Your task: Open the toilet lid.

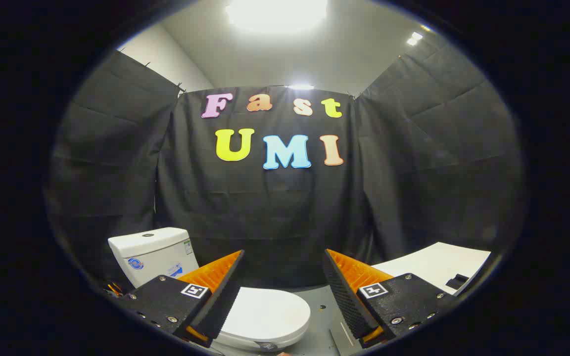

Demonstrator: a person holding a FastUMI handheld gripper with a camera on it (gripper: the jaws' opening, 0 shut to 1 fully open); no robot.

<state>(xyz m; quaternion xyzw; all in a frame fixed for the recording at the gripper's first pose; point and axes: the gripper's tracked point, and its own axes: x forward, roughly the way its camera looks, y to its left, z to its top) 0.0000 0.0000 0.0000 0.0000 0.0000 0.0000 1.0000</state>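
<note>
jaws: gripper (283, 267) spread wide, holding nothing | pose: level, raised above the closed toilet lid (265, 314) | tank (152, 253) beyond its left finger

white toilet lid (265, 314), white cistern (154, 254) — seemingly grey floor (322, 321)

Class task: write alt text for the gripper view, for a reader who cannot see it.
Open tongs hang above a white toilet whose lid is down, touching nothing. The cistern stands behind, against black cloth; a white surface lies opposite.
</note>
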